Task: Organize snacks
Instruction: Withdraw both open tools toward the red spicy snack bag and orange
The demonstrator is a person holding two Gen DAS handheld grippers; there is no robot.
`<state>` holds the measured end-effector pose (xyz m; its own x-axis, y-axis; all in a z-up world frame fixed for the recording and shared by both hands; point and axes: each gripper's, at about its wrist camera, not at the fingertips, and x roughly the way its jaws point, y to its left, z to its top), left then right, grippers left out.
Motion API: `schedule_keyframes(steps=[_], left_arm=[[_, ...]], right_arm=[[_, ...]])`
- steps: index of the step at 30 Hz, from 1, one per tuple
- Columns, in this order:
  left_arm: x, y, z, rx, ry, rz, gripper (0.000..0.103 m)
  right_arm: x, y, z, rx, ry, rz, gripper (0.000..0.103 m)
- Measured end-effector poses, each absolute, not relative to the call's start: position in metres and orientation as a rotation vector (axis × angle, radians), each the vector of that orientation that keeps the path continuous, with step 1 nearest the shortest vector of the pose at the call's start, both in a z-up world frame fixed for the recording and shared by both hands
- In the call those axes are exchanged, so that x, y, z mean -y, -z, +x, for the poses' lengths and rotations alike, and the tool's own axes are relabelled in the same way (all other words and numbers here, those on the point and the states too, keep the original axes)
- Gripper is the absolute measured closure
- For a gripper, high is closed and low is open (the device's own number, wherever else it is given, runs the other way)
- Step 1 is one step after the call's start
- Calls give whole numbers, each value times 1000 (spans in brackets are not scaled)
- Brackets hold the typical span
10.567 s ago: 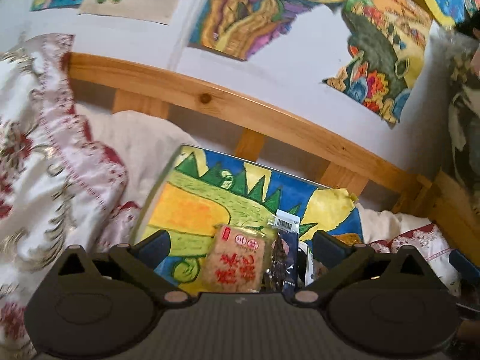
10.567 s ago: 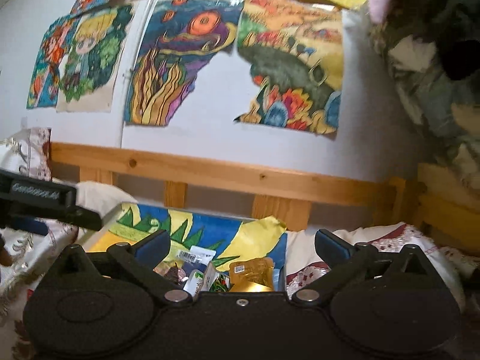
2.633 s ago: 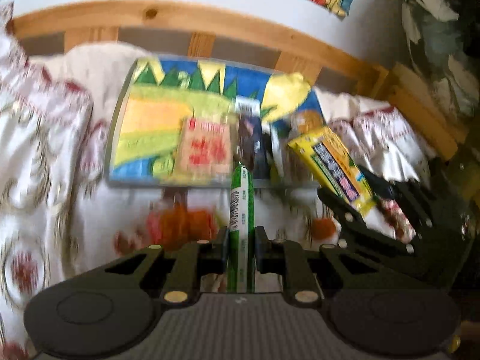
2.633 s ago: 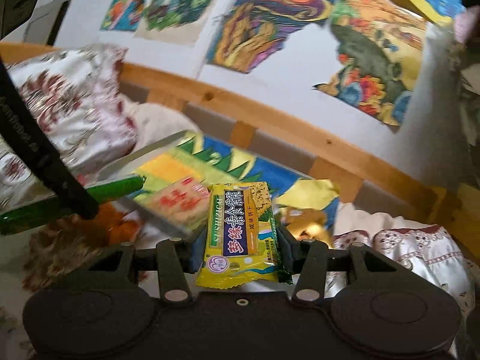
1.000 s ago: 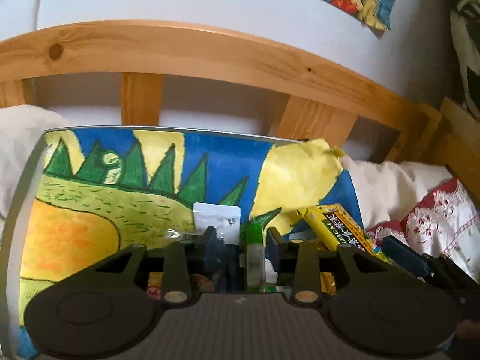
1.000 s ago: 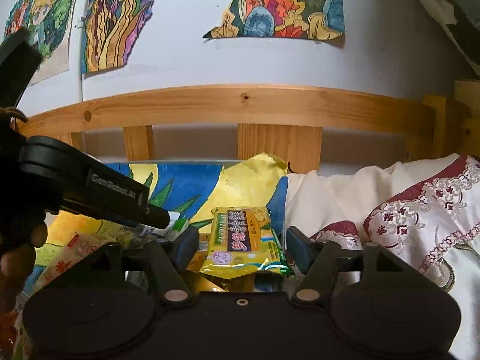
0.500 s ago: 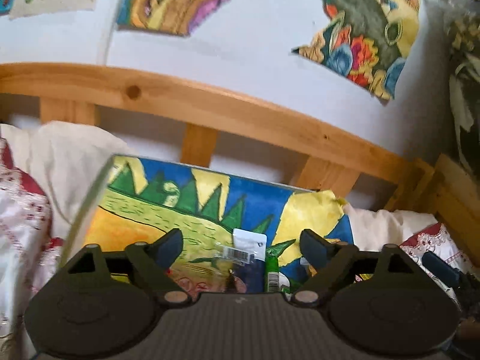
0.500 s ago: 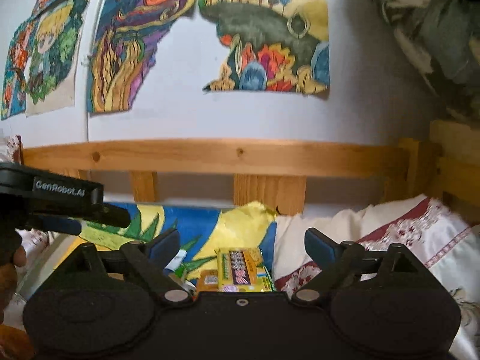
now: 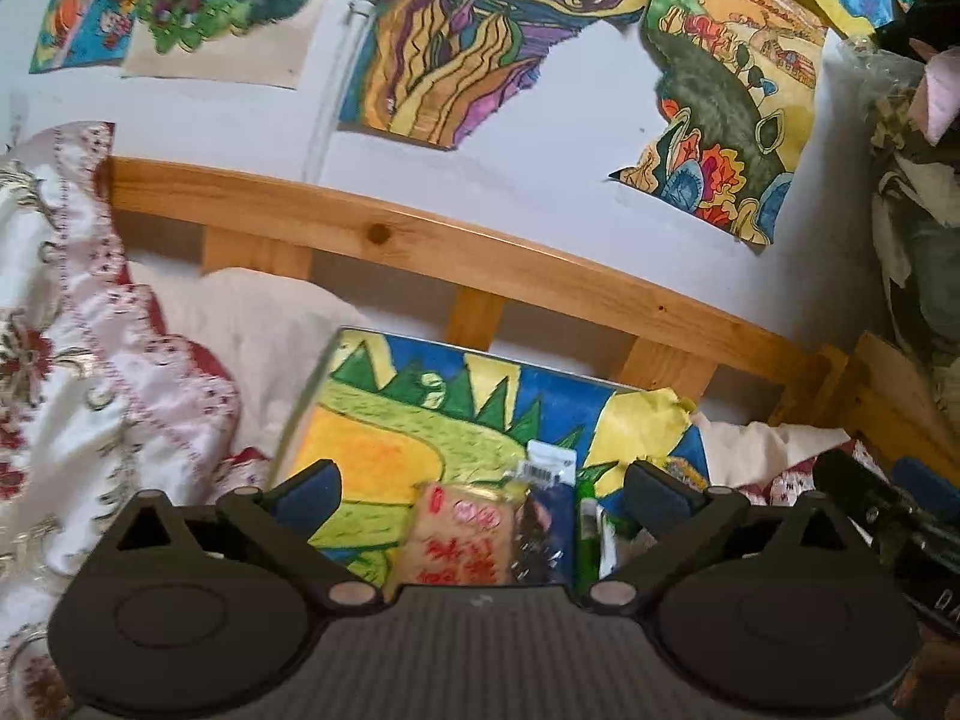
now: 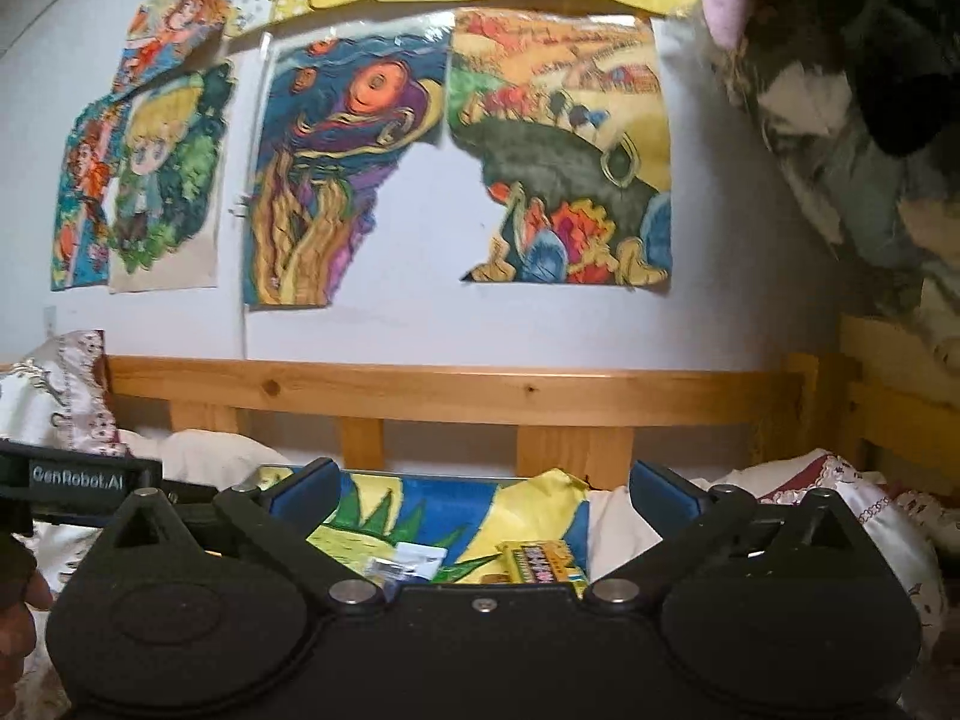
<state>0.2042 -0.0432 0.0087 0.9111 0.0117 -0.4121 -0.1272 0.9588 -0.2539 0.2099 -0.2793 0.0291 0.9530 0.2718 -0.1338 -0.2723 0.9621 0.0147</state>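
Note:
A tray lined with a bright painted sheet [image 9: 384,438] lies on the bed. On it, in the left wrist view, lie a tan snack pack with red print [image 9: 462,540], a dark pack with a white label [image 9: 543,516] and a green stick pack [image 9: 587,531]. My left gripper [image 9: 483,489] is open and empty above them. In the right wrist view my right gripper [image 10: 483,492] is open and empty above the tray [image 10: 420,495]. The yellow snack pack [image 10: 543,561] lies on the tray just below it.
A wooden bed rail [image 9: 480,258] runs behind the tray under a white wall with paintings. A patterned satin quilt [image 9: 72,372] is bunched at the left. White bedding [image 10: 810,504] lies at the right. The other gripper [image 9: 888,516] shows at the right edge.
Both grippers have opened, let go of the green stick pack and the yellow pack onto the tray, and pulled back and up.

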Motion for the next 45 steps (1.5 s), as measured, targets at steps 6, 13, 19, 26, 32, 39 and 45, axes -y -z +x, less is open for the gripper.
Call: schedule_keyframes(steps=[6,13,19,26,32,39,45], left_arm=[[29,-7,168,-406,-97,-285,1],[15,-1,134,-425,-112,-284,1],[14,6,110,-447,-119,-259,1],[16,20,89,-477,-125,-257,1],[20,32,75,-506,-133,-243,1],[28,48,61,-556,-130,-234,1],[29,57,55,-584,-141,-209,1]], right_arm=[[275,-25,175,-160,-291,-22,1],[280,-4,134,-253,-312,-45,1],[277,3,111,-280,-324,-62,1],[277,11,91,-325,-333,-71,1],[273,22,78,-383,-345,-82,1],[267,33,73,-463,-359,-88,1],[263,41,73,-509,-369,-98,1]])
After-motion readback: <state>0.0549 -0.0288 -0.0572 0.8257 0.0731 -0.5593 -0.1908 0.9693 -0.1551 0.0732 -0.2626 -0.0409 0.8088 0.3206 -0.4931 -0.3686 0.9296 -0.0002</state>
